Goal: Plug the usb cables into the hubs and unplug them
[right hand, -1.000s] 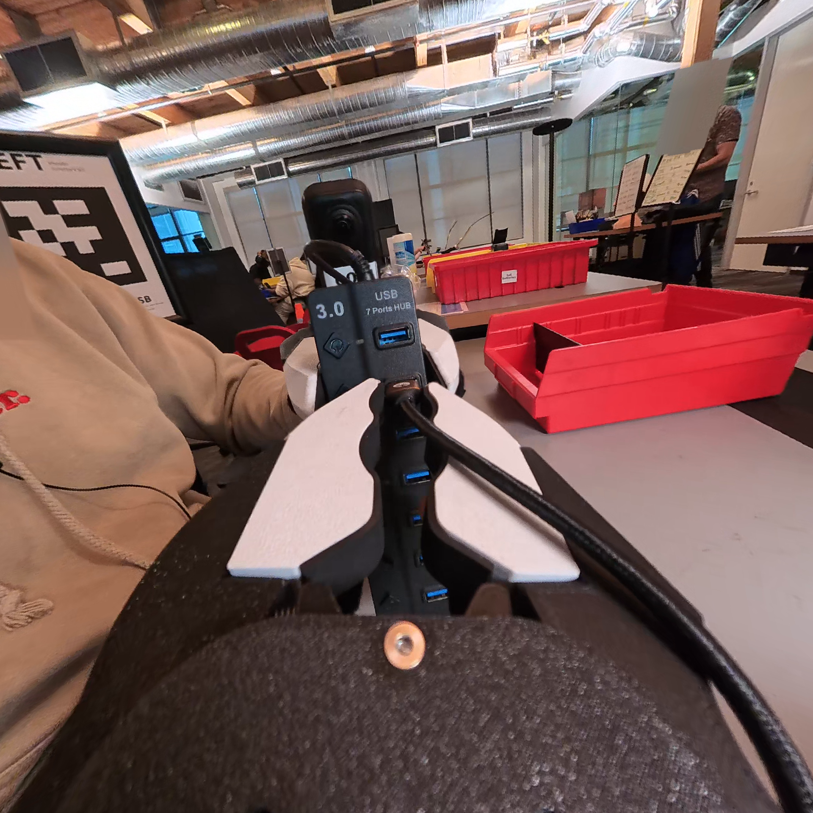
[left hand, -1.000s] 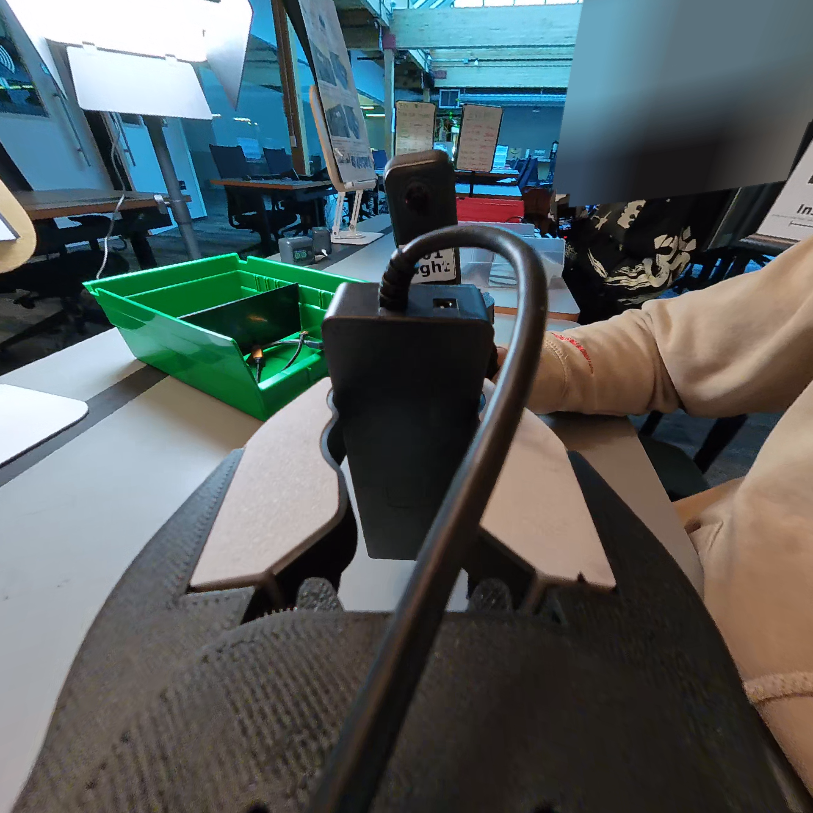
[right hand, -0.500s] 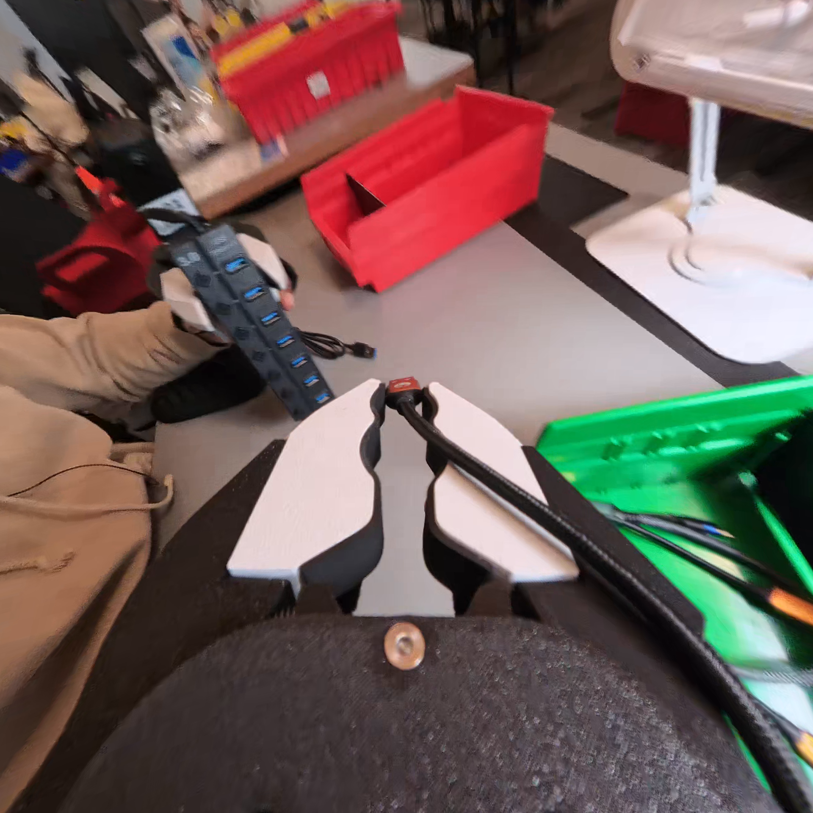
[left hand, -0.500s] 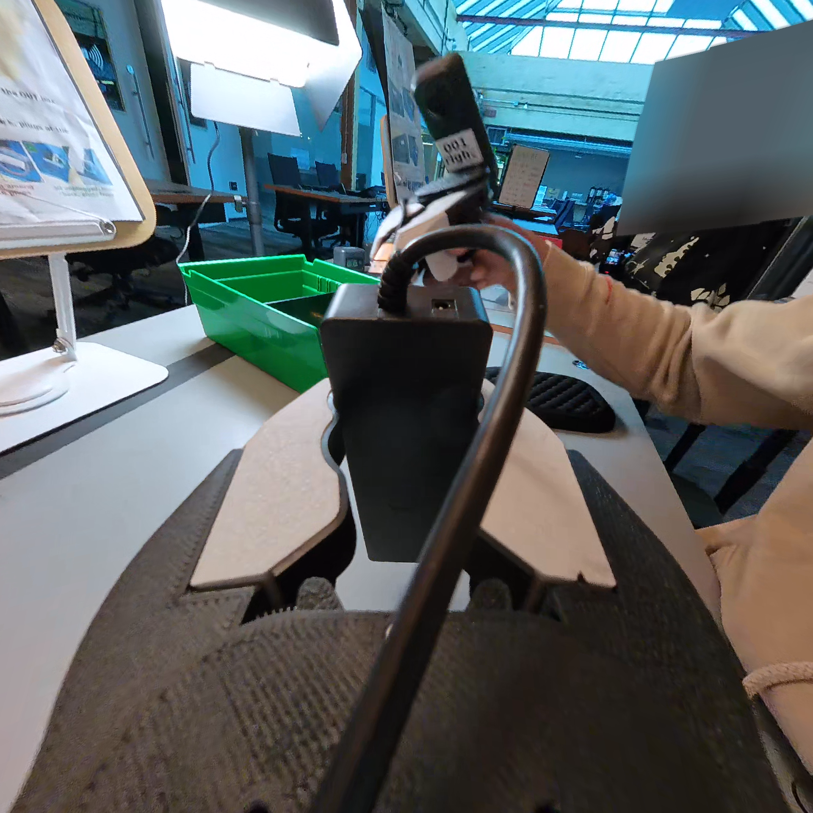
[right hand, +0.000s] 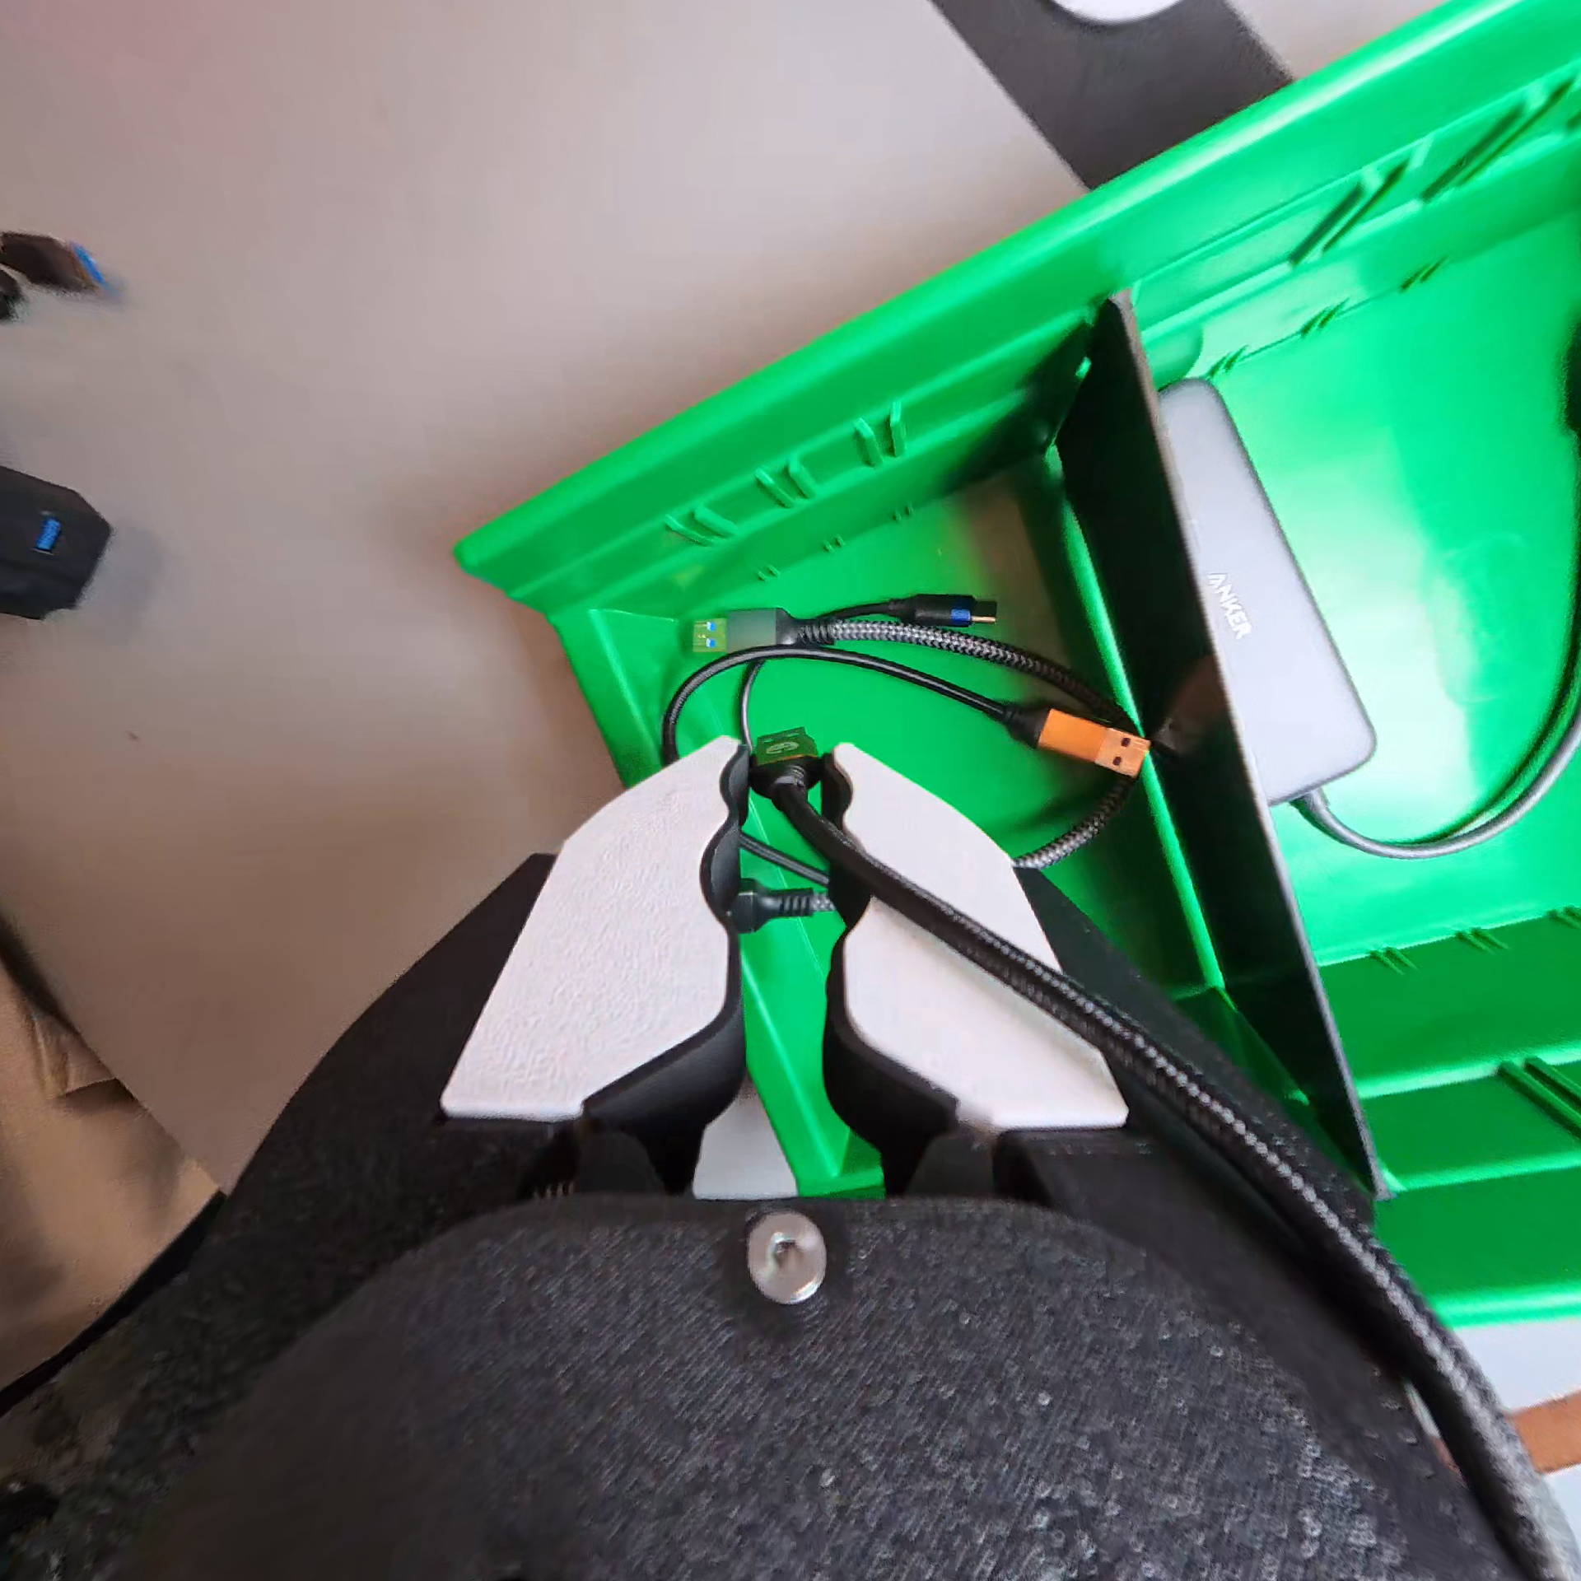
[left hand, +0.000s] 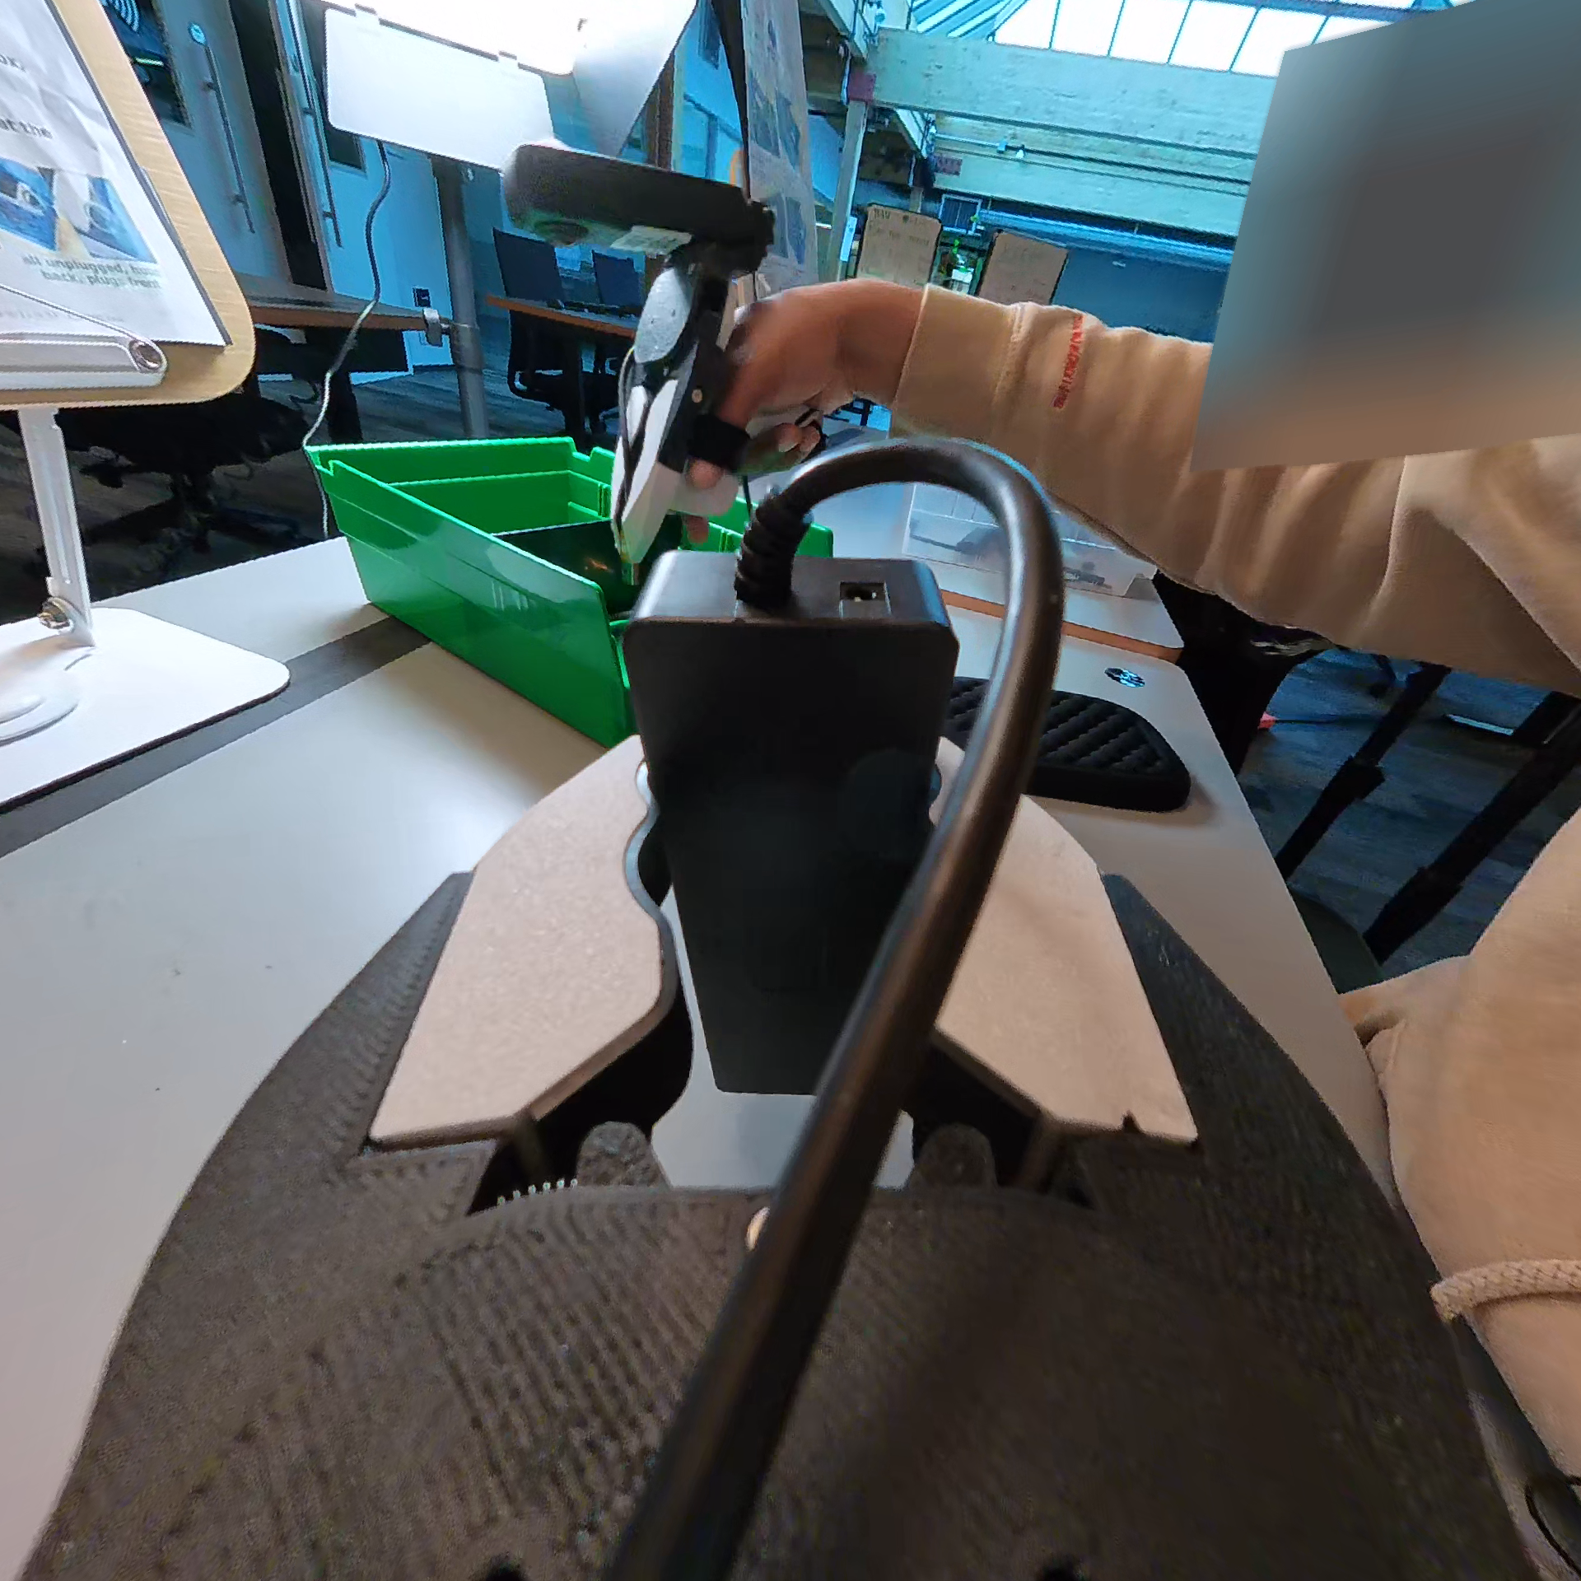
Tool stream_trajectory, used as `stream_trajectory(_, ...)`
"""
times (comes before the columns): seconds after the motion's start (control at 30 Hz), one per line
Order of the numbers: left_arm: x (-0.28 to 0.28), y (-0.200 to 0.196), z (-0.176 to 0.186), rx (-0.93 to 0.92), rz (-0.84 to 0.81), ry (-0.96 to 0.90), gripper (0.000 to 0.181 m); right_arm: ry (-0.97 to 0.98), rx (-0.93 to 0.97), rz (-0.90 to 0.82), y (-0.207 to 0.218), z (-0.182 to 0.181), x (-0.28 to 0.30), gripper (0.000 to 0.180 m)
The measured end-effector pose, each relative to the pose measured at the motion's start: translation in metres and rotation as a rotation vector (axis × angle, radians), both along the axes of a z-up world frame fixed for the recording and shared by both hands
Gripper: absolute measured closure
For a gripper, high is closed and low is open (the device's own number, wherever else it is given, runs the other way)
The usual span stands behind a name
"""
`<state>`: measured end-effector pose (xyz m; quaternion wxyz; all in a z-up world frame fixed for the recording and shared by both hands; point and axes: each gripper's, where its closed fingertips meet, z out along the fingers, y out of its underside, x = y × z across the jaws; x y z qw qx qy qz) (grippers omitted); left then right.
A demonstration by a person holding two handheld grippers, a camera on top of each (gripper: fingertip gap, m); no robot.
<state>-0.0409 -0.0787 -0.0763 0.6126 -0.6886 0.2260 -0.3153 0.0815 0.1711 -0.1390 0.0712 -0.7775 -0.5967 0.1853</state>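
While the left gripper (left hand: 791, 864) clamps the black USB hub (left hand: 791, 770) upright over the table, the right gripper (right hand: 783, 766), pinching the braided cable's plug (right hand: 785, 749) over the green bin's (right hand: 855, 479) near-left compartment, should lower before letting go.

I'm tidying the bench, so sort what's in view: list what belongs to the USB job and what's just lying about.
Job:
- black hub, held in left gripper
- braided cable, plug pinched in right gripper
- orange-plug cable in green bin
- grey hub behind the divider

Lying about:
- paper stand
- black pad
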Motion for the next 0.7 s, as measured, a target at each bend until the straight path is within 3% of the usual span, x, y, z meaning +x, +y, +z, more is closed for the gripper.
stream_trajectory(0.07, 0.001, 0.000, -0.003, -0.007, -0.003, 0.010, 0.127, -0.051, 0.029, 0.016, 0.001, -0.010, -0.001, 0.166)
stream_trajectory(0.2, 0.002, 0.002, -0.007, -0.019, -0.004, 0.014, 0.127, -0.148, 0.048, 0.052, 0.000, -0.018, 0.008, 0.145)
stream_trajectory(0.3, 0.001, 0.002, -0.009, -0.028, -0.005, 0.008, 0.127, -0.143, 0.035, 0.091, -0.006, -0.009, 0.015, 0.141)
stream_trajectory(0.47, 0.002, 0.002, -0.007, -0.030, -0.009, -0.005, 0.127, 0.178, 0.084, 0.190, -0.037, 0.033, -0.014, 0.146)
stream_trajectory(0.57, 0.006, 0.001, -0.009, -0.046, -0.039, -0.011, 0.127, 0.452, 0.090, 0.311, -0.089, 0.063, -0.040, 0.148)
stream_trajectory(0.7, 0.028, -0.015, -0.009, -0.072, -0.208, -0.025, 0.127, 0.635, 0.064, 0.535, -0.173, 0.080, -0.056, 0.146)
